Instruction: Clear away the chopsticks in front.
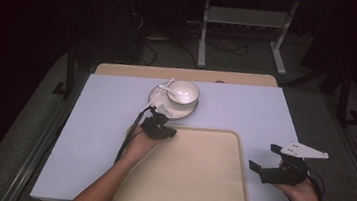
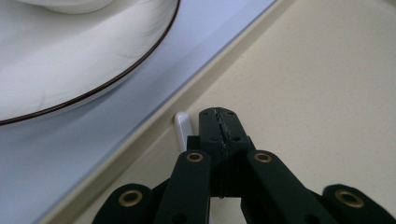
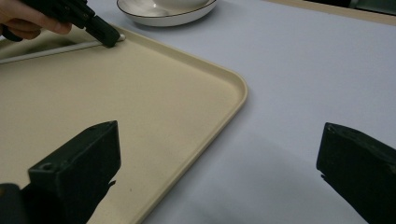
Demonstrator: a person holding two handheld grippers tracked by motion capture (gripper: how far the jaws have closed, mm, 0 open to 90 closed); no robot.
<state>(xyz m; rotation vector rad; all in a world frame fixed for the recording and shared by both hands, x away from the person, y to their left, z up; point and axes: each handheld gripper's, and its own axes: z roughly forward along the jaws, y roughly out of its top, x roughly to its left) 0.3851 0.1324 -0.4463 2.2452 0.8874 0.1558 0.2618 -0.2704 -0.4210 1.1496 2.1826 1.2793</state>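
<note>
The left gripper (image 1: 162,129) sits at the tray's (image 1: 208,184) far left corner, its fingers (image 2: 212,123) pressed together on a thin white stick (image 2: 182,126). In the left gripper view the stick's rounded tip pokes out just at nine o'clock of the closed fingers, lying against the tray's inner edge. In the right gripper view the stick (image 3: 51,50) runs flat along the tray's far rim (image 3: 205,63) from the left gripper (image 3: 108,38) back towards the hand (image 3: 21,23).

At twelve o'clock of that gripper, on the pale surface (image 1: 246,107), a white saucer (image 1: 159,98) with a dark rim line carries a bowl-like cup (image 1: 183,92); a white utensil (image 1: 165,86) leans in it.

The right gripper (image 1: 264,160) hovers at three o'clock of the tray over the bare surface, its fingers (image 3: 79,163) spread wide with nothing between them.
</note>
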